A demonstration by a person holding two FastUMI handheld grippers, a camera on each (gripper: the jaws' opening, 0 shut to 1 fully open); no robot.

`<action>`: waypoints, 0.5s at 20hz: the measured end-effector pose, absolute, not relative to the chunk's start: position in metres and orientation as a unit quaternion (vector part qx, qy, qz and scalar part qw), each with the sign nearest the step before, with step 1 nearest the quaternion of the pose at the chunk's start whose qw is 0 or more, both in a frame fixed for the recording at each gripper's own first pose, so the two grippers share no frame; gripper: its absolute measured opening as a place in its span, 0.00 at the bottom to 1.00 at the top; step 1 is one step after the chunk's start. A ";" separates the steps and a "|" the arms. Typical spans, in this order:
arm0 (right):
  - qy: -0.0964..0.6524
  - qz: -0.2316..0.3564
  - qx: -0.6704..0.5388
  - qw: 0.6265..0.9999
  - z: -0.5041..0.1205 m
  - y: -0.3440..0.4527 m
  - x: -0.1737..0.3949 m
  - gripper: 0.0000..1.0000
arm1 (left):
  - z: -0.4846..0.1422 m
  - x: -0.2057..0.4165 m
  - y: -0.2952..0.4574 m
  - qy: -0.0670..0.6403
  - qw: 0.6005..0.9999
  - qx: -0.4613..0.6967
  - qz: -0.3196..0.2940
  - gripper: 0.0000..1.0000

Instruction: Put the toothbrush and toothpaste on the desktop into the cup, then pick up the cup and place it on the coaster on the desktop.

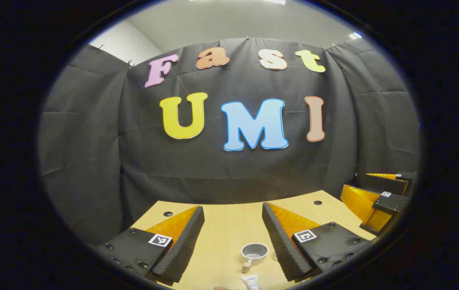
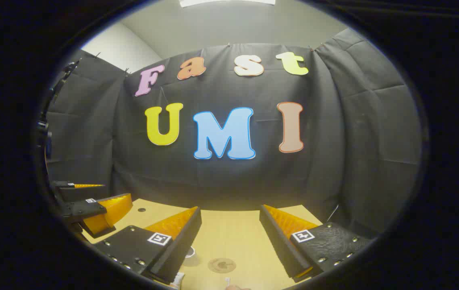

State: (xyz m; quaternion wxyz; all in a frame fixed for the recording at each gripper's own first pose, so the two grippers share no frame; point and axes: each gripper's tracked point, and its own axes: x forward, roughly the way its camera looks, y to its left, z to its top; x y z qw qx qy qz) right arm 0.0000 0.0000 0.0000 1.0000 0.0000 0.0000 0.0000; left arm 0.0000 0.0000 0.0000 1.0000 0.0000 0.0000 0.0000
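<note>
Cup [image 1: 254, 252], round, grey, on wooden desktop [image 1: 229, 225]

Toothpaste [image 1: 251, 282] lies before cup [image 1: 254, 253] on desktop [image 1: 221, 229].

My left gripper [image 1: 233, 215] is held level, fingers spread wide apart, nothing between them. My right gripper [image 2: 229, 215] is likewise wide open and clear of everything. From the left gripper view the right one sits off to the right; from the right gripper view the left sits far left.
</note>
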 end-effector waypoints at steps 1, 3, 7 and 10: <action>0.002 0.000 0.001 1.000 0.000 0.001 0.001 0.89 | -0.001 0.000 -0.001 0.003 1.000 0.000 -0.002 1.00; 0.005 0.004 0.000 1.000 -0.002 0.002 0.003 0.89 | -0.002 0.000 -0.003 0.006 1.000 -0.001 -0.007 1.00; 0.008 0.006 -0.006 1.000 -0.003 0.003 0.008 0.93 | -0.006 -0.001 -0.005 0.015 1.000 -0.004 -0.011 1.00; 0.010 0.008 -0.007 1.000 -0.004 0.004 0.011 0.89 | -0.009 0.000 -0.006 0.021 1.000 -0.003 -0.013 1.00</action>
